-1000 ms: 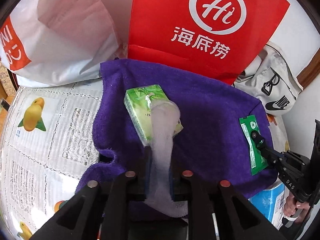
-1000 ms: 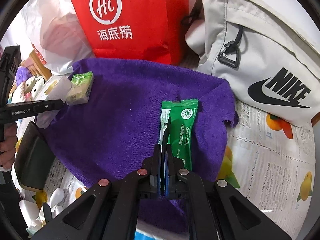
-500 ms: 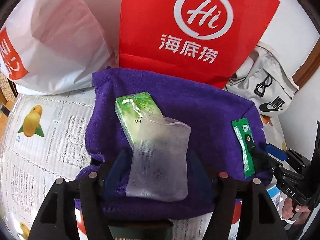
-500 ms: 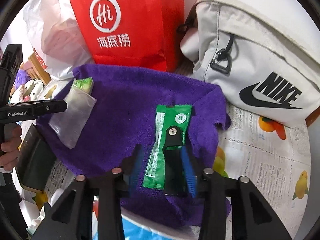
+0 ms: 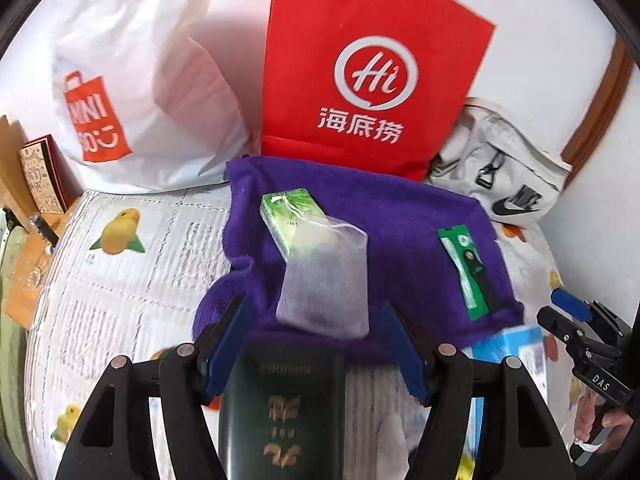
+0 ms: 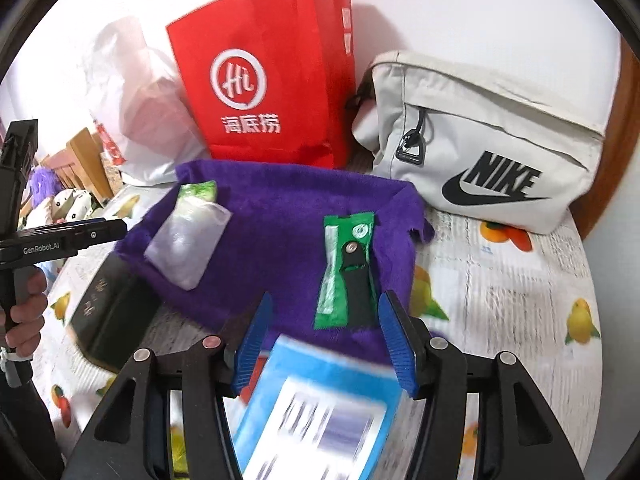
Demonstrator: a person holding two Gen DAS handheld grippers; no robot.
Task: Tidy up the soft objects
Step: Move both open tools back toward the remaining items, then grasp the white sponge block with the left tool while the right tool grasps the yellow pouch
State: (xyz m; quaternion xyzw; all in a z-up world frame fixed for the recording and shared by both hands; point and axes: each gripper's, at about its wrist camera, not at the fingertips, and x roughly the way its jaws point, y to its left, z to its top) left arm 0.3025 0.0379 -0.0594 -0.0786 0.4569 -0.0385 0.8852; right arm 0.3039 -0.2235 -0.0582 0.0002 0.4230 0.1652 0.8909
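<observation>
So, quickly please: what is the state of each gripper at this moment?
Left gripper: open, holding nothing; the mesh pouch lies free on the purple towel.
Right gripper: open, jaws just opening, holding nothing; the green packet lies free.

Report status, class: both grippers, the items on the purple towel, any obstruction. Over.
Left gripper open, right gripper open, jaws just opened. Mesh pouch and green sachet lie released on purple towel. Nothing blocking.
</observation>
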